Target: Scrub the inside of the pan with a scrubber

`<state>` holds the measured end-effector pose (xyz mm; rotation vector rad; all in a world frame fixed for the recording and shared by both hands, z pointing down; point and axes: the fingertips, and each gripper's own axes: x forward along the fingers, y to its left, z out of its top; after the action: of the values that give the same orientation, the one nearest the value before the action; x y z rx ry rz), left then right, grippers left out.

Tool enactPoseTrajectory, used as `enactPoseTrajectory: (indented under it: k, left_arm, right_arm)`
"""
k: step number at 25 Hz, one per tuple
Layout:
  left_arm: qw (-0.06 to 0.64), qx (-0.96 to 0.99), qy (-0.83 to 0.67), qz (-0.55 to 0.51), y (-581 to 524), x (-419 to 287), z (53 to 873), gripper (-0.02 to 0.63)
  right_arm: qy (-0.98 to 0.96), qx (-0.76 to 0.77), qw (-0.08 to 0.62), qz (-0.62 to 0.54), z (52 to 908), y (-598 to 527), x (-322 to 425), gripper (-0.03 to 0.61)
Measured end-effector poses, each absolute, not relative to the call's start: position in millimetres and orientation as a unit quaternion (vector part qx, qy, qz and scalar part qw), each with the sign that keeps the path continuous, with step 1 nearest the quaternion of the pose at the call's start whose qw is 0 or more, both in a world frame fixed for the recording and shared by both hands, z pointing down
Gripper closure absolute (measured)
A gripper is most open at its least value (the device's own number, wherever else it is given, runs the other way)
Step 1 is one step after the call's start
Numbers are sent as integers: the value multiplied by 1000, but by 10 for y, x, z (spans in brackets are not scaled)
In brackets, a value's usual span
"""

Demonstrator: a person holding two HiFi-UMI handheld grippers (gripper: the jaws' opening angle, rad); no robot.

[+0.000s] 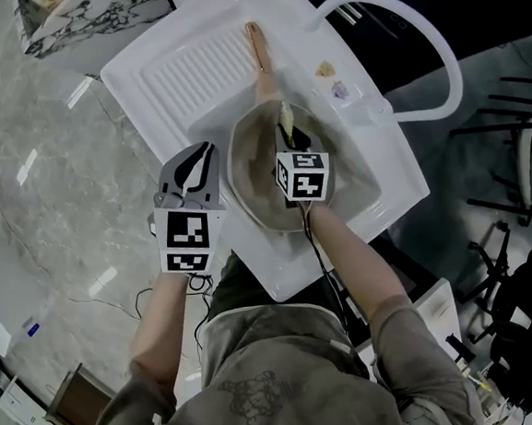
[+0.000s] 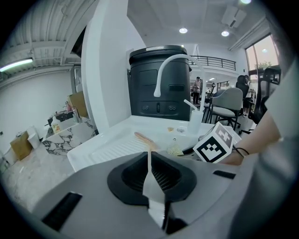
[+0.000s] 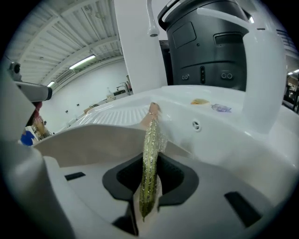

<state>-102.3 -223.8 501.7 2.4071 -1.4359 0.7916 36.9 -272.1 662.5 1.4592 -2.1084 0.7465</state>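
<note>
Left tongs (image 2: 150, 161) are closed together, empty, just beside the pan (image 1: 249, 176) rim at 9 o'clock. The pan sits in the white sink (image 1: 401, 186), wooden handle (image 1: 257, 48) toward 12 o'clock. Right tongs (image 3: 151, 163) are clamped on the glittery scrubber (image 3: 150, 135) inside the pan.

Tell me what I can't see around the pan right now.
- Whether the scrubber touches the pan: head view, the right gripper covers the spot; right gripper view, the scrubber itself does.
- Pan's inside, left gripper view: behind the left gripper's own body.
- On the sink, yellow scrap and purple scrap: too small to name.
</note>
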Motion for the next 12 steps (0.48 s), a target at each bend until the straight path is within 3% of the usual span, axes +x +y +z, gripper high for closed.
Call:
enactPoseTrajectory:
  k: [12]
  left_arm:
    - [127,822,-488,265,-2155,-1065,5134,580]
  right_arm:
    - [-829,416,228,297,6610,-2542,-329,495]
